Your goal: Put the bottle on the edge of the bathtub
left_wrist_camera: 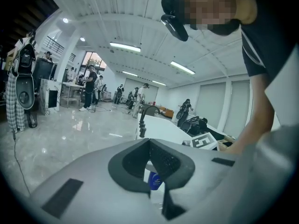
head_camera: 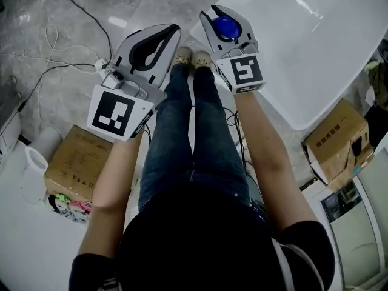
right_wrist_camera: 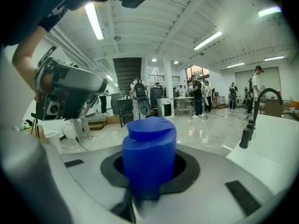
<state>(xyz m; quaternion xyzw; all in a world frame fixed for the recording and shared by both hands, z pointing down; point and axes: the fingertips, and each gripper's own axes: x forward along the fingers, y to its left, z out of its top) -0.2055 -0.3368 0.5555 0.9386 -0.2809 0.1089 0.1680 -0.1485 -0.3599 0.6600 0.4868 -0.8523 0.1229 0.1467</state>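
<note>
A bottle with a blue cap stands between the jaws of my right gripper, which is shut on it. In the head view the blue cap shows above the person's feet, just left of the white bathtub. My left gripper hangs beside it on the left at about the same height, its jaws shut with nothing in them. In the left gripper view a bit of the blue bottle shows through the gap behind the closed tips. A black faucet rises from the tub's edge.
Cardboard boxes sit on the floor at the left and right of the person. Cables run over the grey marble floor. A white bin stands at the far left. Several people stand far off in the hall.
</note>
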